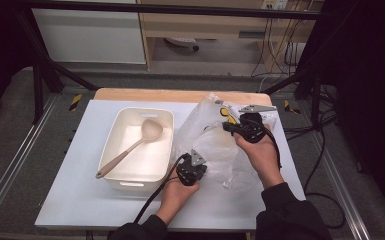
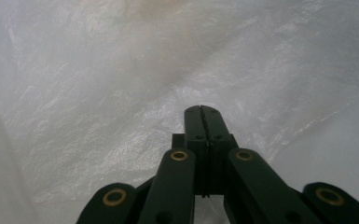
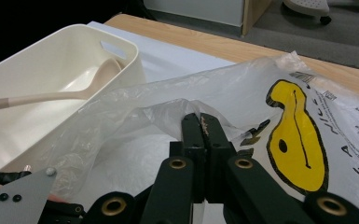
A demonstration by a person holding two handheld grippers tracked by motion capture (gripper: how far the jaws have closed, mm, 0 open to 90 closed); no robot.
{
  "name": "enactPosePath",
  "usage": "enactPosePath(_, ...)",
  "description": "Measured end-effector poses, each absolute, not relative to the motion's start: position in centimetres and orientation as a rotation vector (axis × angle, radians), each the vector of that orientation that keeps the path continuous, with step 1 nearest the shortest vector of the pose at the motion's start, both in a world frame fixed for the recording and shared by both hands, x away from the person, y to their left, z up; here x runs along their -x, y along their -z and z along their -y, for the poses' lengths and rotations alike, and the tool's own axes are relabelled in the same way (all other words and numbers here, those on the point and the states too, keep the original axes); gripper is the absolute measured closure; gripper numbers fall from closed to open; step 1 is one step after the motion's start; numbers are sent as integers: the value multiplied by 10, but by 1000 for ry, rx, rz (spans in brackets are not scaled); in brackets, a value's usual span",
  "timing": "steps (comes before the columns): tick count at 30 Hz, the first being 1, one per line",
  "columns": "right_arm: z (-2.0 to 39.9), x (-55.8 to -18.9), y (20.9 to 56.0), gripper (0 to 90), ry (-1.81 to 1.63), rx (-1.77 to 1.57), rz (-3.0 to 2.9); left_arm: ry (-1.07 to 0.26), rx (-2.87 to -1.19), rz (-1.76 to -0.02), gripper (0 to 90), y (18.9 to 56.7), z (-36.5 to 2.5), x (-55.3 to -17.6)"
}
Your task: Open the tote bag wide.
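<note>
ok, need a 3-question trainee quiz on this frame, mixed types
1. True or false: the ladle lies inside the cream tub.
2. Multiple choice: what is the right tool shut on? A) the ladle's handle B) a fold of the clear plastic bag C) the tub's rim
3. Fill in: the mark printed on the bag near the right tool is coloured ____.

Key
1. True. Its bowl sits toward the far end, and the handle reaches the near left corner.
2. B. The film is pinched between the closed jaws; the left tool is shut against the same bag.
3. Yellow.
</note>
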State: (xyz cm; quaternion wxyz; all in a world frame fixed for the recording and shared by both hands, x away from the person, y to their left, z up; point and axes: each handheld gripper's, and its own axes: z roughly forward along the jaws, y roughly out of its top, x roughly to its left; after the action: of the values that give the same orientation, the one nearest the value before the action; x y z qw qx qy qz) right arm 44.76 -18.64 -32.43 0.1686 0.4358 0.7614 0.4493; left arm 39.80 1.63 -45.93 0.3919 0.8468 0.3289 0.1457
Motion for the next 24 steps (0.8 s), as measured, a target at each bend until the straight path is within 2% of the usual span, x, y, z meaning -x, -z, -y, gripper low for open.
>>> enactPosePath(24,200,-450,289,900,-1293,-1228,-2118,-373,-2177,-826,900,457,-14,-400)
